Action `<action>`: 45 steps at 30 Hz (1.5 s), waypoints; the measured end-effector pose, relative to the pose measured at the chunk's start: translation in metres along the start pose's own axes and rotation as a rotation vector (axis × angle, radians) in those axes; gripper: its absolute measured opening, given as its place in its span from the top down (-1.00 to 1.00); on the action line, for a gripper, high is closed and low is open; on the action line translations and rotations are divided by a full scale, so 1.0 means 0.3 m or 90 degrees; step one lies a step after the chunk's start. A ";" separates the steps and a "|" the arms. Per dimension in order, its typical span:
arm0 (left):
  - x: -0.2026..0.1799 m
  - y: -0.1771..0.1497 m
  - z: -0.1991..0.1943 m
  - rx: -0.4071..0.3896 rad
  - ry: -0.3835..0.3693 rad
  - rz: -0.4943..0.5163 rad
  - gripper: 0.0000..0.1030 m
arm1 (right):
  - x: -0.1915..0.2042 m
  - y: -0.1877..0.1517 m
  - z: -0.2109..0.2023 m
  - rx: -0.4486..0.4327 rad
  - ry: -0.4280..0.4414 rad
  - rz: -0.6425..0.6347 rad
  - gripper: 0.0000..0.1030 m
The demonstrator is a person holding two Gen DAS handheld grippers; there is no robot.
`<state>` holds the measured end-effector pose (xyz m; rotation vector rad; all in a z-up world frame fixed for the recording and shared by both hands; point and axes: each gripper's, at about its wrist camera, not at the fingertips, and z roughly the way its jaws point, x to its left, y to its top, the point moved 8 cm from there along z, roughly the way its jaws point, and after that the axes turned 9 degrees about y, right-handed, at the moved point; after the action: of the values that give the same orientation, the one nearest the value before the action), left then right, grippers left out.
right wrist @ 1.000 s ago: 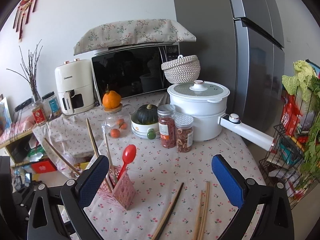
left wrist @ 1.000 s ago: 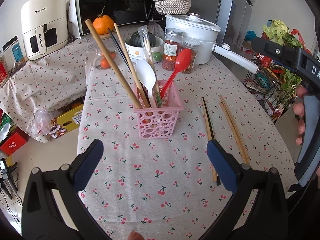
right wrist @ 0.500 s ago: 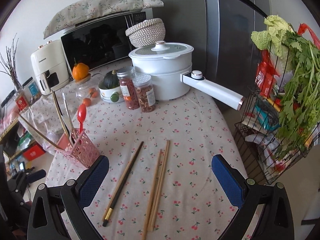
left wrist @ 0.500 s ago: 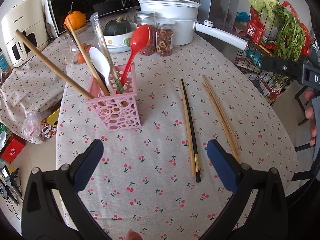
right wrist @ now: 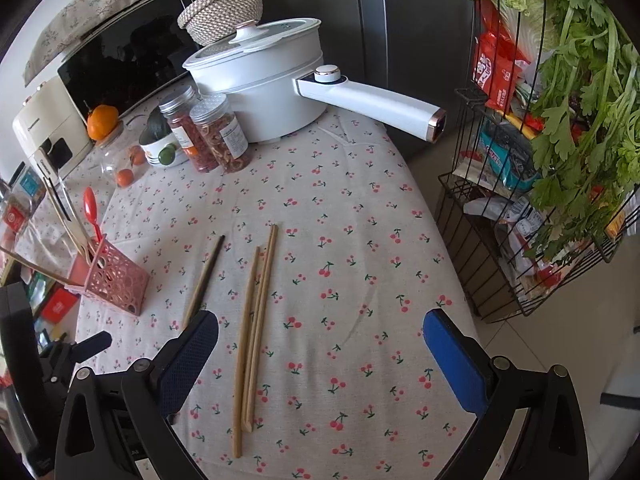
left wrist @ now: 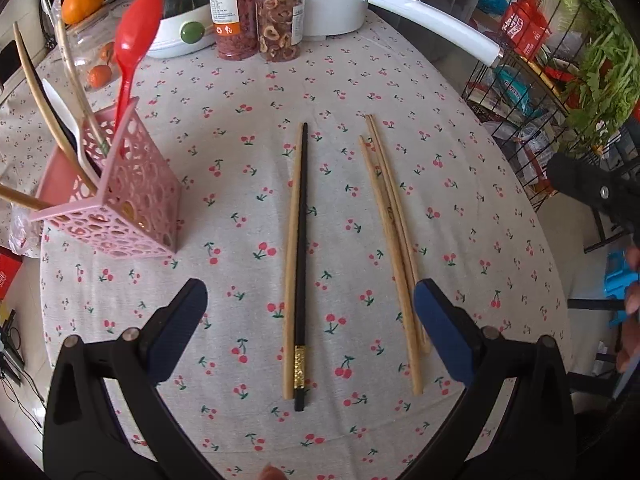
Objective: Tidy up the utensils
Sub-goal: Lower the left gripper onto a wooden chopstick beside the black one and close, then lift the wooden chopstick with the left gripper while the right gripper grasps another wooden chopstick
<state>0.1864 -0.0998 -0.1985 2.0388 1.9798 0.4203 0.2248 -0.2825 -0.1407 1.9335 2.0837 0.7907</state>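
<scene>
A black chopstick (left wrist: 301,248) and a light wooden one (left wrist: 291,248) lie side by side on the cherry-print cloth, between the tips of my open, empty left gripper (left wrist: 310,324). A pair of wooden chopsticks (left wrist: 394,248) lies to their right, by the right fingertip. A pink holder (left wrist: 116,208) at the left holds a red spoon (left wrist: 130,46), a white spoon and several chopsticks. In the right wrist view my right gripper (right wrist: 320,356) is open and empty, above the wooden pair (right wrist: 256,320); the black chopstick (right wrist: 204,280) and the holder (right wrist: 114,280) lie to its left.
A white pot (right wrist: 264,88) with a long handle (right wrist: 372,104), two jars (right wrist: 204,136), a bowl with a squash and a microwave stand at the table's back. A wire rack (right wrist: 532,184) with greens stands off the right edge.
Both grippers have swung right and dipped closer to the table. The left one moved from facing the pink holder to sitting over the black and light chopsticks. Both stay open.
</scene>
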 end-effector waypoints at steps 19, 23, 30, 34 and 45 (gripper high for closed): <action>-0.198 0.126 0.194 0.047 -0.084 -0.055 0.54 | -0.165 -0.019 0.067 0.058 -0.022 0.037 -1.00; -0.212 0.131 0.211 0.045 -0.077 -0.047 0.56 | -0.165 -0.016 0.068 0.059 -0.020 0.038 -1.00; -0.218 0.129 0.217 0.048 -0.042 -0.017 0.72 | -0.151 -0.021 0.084 0.066 -0.022 0.033 -1.00; -0.191 0.109 0.196 0.039 -0.042 -0.009 0.84 | -0.145 -0.025 0.097 0.072 -0.024 0.033 -1.00; -0.034 0.040 -0.022 -0.038 -0.069 0.030 0.85 | -0.075 -0.041 0.156 0.098 -0.019 0.024 -1.00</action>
<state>0.1947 -0.1104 -0.1880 2.0291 1.8380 0.3661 0.2397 -0.2927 -0.1910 2.0544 2.1530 0.6207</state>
